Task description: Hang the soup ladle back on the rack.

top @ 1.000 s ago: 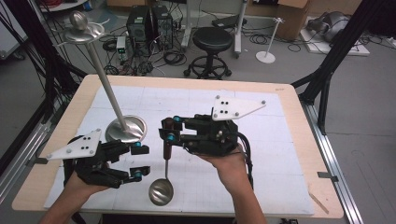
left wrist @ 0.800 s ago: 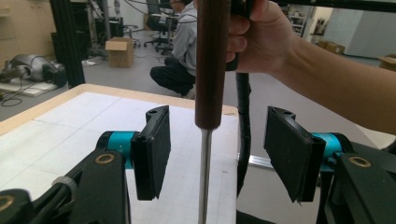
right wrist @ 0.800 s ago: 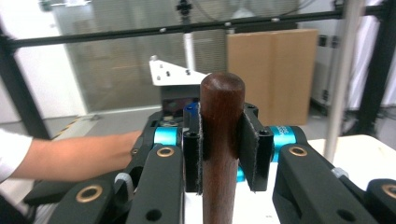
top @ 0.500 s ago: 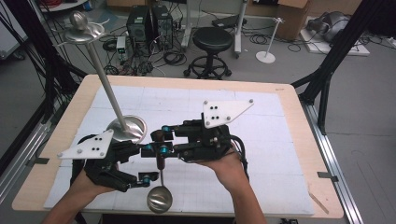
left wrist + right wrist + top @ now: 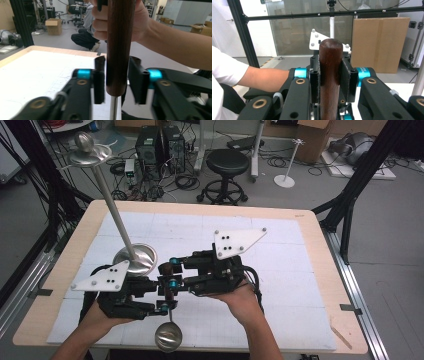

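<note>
— Near the front edge of the bench [image 5: 310, 227], what's being handled?

— A ladle [image 5: 168, 320] with a dark wooden handle [image 5: 117, 47] and a steel bowl [image 5: 168, 336]. It lies pointing away from the person, the bowl hanging over the front edge and the handle running up between the two claws.

— Who has it?

— The right claw [image 5: 170, 267] is pinching the top end of the wooden handle; in the right gripper view both pads press flat on the wood [image 5: 330, 75]. The left claw [image 5: 167, 300] sits lower on the handle, near where wood meets the metal shaft. Its jaws have just been closing, with the handle between them; in the left gripper view one pad looks about touching, while a narrow gap shows at the other, so not clamped yet.

— Anything else close by?

— A tall steel stand [image 5: 112, 215] just beyond the left claw, its round base [image 5: 135, 257] on the white mat [image 5: 280, 320], its pole leaning up to a small dish [image 5: 90, 155] at the top.
</note>
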Demonstrator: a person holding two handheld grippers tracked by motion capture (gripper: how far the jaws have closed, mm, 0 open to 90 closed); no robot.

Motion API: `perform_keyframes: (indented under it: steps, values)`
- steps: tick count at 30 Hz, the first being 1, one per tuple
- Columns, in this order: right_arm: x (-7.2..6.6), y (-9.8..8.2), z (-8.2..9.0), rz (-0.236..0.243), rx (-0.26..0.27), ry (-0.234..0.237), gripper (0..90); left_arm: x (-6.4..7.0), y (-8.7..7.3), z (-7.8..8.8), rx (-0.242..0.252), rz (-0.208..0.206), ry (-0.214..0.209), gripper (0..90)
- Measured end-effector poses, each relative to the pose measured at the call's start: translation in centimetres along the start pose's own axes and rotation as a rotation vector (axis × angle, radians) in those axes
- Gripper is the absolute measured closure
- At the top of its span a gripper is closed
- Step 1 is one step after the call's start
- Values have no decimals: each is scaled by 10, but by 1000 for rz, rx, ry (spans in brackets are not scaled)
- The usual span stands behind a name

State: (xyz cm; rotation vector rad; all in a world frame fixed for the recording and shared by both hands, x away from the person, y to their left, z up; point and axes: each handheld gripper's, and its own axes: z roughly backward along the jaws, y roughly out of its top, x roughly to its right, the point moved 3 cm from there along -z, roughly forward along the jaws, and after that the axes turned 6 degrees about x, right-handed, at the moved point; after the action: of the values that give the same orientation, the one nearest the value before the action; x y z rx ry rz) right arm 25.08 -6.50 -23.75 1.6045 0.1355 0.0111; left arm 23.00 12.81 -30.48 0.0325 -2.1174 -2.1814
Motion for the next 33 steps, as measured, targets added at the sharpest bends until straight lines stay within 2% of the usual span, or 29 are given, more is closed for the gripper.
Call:
perform_keyframes:
  steps: [4, 5, 6, 7, 8, 9, 11, 12, 13, 15, 16, 17, 18, 20, 21, 22, 23, 24, 25, 26, 27, 28, 29, 30, 31, 32, 33]
  values:
    - [0, -1, -1, 2, -2, 4, 729, 0, 0, 0, -8, -7, 7, 733]
    - [1, -1, -1, -7, 4, 0, 719, 0, 0, 0, -8, 0, 21, 734]
    - [2, -2, -1, -21, 15, -12, 663, -1, 0, 1, -15, 3, 31, 735]
    - [2, -2, -1, -21, 15, -12, 663, -1, 0, 1, -15, 3, 31, 734]
    - [3, -1, 1, -31, 71, -88, 397, -1, 0, 1, -19, 4, 46, 735]
    - [3, -1, 1, -31, 71, -88, 397, -2, 0, 2, -21, 2, 61, 735]
    - [1, 0, 10, -33, 103, -144, 342, -4, 1, 4, -23, -4, 88, 736]
    - [1, 0, 10, -33, 103, -144, 342, -5, 1, 6, -22, 1, 102, 736]
    - [0, 0, 14, -32, 112, -168, 301, -6, 2, 7, -22, 5, 114, 736]
    - [-3, -1, 23, -28, 117, -207, 280, -8, 2, 10, -25, 9, 135, 736]
    - [-7, -3, 34, -16, 123, -252, 247, -10, 3, 13, -28, 9, 161, 736]
    - [-7, -3, 34, -16, 123, -252, 247, -10, 3, 13, -28, 9, 161, 736]
    - [-10, -7, 46, -13, 129, -297, 229, -11, 3, 15, -27, 13, 177, 736]
    - [-14, -12, 58, -11, 130, -356, 208, -14, 4, 18, -27, 13, 214, 736]
    - [-14, -12, 58, -11, 130, -356, 208, -15, 5, 20, -25, 16, 233, 736]
    - [-18, -19, 69, -7, 116, -417, 206, -16, 5, 21, -18, 22, 255, 736]
    - [-18, -19, 69, -7, 116, -417, 206, -18, 6, 23, -19, 27, 278, 736]
    - [-19, -24, 74, -3, 102, -451, 199, -19, 7, 25, -17, 32, 302, 736]
    - [-23, -33, 84, 7, 70, -517, 192, -21, 8, 27, -18, 36, 325, 736]
    - [-23, -33, 84, 7, 70, -517, 192, -22, 9, 29, -20, 36, 351, 736]
    - [-24, -39, 89, 16, 54, -556, 184, -23, 10, 30, -21, 35, 375, 736]
    - [-27, -50, 98, 20, 18, -630, 171, -25, 13, 35, -19, 34, 420, 736]
    - [-27, -50, 98, 20, 18, -630, 171, -25, 13, 35, -19, 34, 420, 736]
    - [-28, -56, 103, 23, 8, -665, 170, -26, 14, 37, -17, 33, 439, 736]
    - [-30, -68, 112, 12, -2, -731, 167, -29, 17, 42, -7, 34, 470, 736]
    - [-31, -74, 117, 5, 3, -753, 165, -29, 17, 42, -7, 34, 470, 736]
    - [-31, -74, 117, 5, 3, -753, 165, -30, 19, 46, -8, 35, 485, 736]
